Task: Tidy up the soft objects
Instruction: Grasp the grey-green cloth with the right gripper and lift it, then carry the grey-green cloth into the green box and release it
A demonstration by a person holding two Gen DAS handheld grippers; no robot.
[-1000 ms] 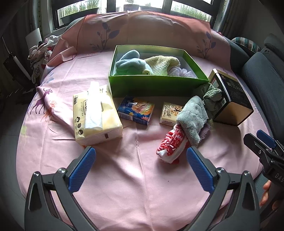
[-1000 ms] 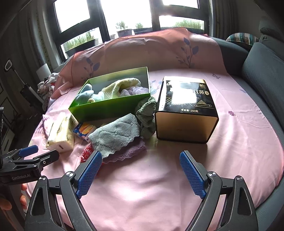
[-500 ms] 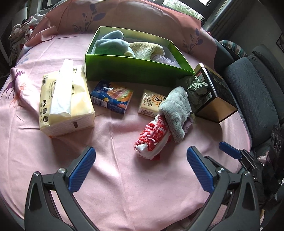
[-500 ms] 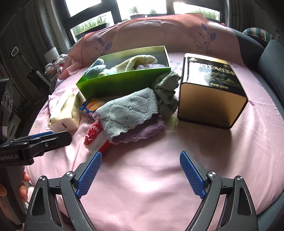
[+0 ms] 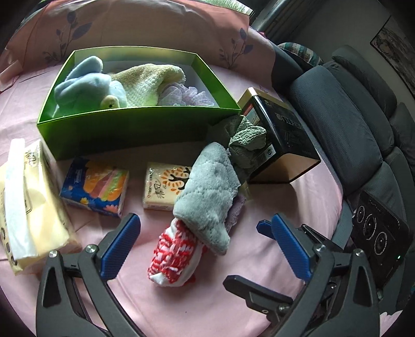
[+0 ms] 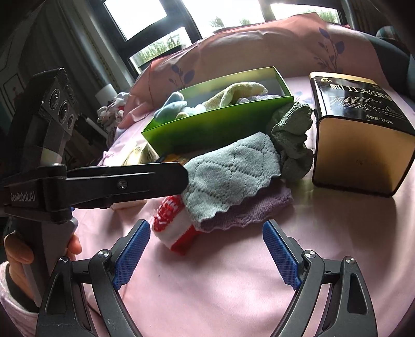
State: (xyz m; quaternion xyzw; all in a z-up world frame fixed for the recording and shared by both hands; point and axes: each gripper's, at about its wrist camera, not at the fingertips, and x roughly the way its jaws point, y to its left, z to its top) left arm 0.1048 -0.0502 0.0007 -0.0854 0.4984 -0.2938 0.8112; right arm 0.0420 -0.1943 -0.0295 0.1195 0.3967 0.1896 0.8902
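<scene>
Just ahead of the closing left gripper (image 5: 205,246) lies the red-and-white sock (image 5: 172,258), untouched.

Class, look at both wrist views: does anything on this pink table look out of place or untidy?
Yes. A heap of soft things lies outside the green box: a grey-blue cloth draped over a red-and-white knitted piece and a purple cloth, with a crumpled green cloth beside the tin.

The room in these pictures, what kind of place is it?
Most likely a living room in a home. A table under a pink cloth stands beside a grey sofa, with large windows behind that show plants outside. A pack of tissues and a green box of soft things fit a household.
</scene>
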